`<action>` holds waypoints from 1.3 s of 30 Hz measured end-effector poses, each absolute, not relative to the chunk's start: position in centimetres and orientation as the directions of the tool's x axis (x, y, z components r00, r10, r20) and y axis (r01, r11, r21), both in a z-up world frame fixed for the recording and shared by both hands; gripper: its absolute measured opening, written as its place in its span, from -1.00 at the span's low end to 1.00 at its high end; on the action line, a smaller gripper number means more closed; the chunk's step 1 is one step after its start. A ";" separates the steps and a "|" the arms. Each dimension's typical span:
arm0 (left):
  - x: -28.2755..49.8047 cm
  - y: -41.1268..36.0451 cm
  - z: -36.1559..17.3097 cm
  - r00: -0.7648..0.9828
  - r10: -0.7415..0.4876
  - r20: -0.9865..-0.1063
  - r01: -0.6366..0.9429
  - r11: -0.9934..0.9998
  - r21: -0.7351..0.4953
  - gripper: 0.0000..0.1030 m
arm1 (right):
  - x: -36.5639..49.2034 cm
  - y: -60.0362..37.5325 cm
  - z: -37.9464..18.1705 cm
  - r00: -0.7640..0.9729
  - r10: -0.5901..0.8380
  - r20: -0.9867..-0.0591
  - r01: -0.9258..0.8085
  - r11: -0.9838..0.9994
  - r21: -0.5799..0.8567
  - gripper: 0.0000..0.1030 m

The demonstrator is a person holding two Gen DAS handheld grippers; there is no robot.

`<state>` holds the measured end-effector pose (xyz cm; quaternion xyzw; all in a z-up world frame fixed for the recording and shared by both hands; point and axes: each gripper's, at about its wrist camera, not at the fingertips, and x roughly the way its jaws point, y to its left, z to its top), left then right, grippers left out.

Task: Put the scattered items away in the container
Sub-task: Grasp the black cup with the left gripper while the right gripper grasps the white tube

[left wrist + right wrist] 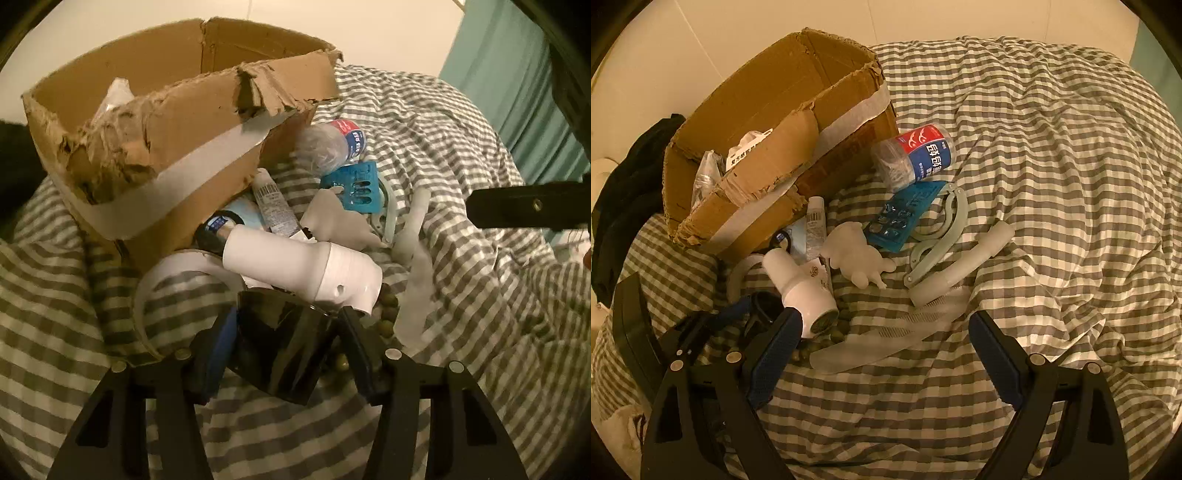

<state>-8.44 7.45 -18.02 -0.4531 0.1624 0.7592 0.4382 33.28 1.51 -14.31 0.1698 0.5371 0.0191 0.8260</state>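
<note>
A torn cardboard box (155, 147) (768, 147) stands on the checked bedding. My left gripper (284, 339) is shut on a black glossy object (280, 350), low over the pile; it also shows in the right wrist view (764, 310). My right gripper (886, 347) is open and empty, over a clear comb (886, 339). Scattered beside the box lie a white hair dryer (303, 266) (801, 291), a white tube (275, 206) (816, 225), a clear jar with a red and blue label (336, 147) (916, 155), a blue blister pack (356, 188) (905, 218), and a white figurine (857, 258).
A tape roll (162, 291) lies left of the dryer. Green beads (388, 314) (842, 328) lie under it. A pale hook clip (938, 236) and a white brush handle (964, 266) lie to the right. Dark cloth (624, 192) sits left of the box. The box holds a plastic bag (705, 177).
</note>
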 end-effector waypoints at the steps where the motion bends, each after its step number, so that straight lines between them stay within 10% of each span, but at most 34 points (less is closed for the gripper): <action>1: -8.3 7.4 -17.9 -0.209 0.517 -0.830 -0.820 -0.555 -0.138 0.11 | 33.2 1.5 -14.3 0.422 0.214 -0.881 0.151 0.942 0.301 0.79; 23: -11.4 0.6 -14.8 -0.284 0.427 -0.858 -0.657 -0.739 -0.151 0.10 | 36.6 9.3 -19.2 0.409 0.261 -0.874 -0.026 0.961 0.275 0.78; 34: -12.2 -0.2 -15.4 -0.262 0.427 -0.865 -0.629 -0.756 -0.183 0.10 | 37.6 11.3 -21.2 0.358 0.218 -0.908 -0.066 0.976 0.208 0.06; 39: -12.0 -0.5 -15.3 -0.263 0.429 -0.864 -0.625 -0.758 -0.186 0.07 | 36.7 10.7 -19.9 0.401 0.175 -0.899 -0.040 0.984 0.174 0.06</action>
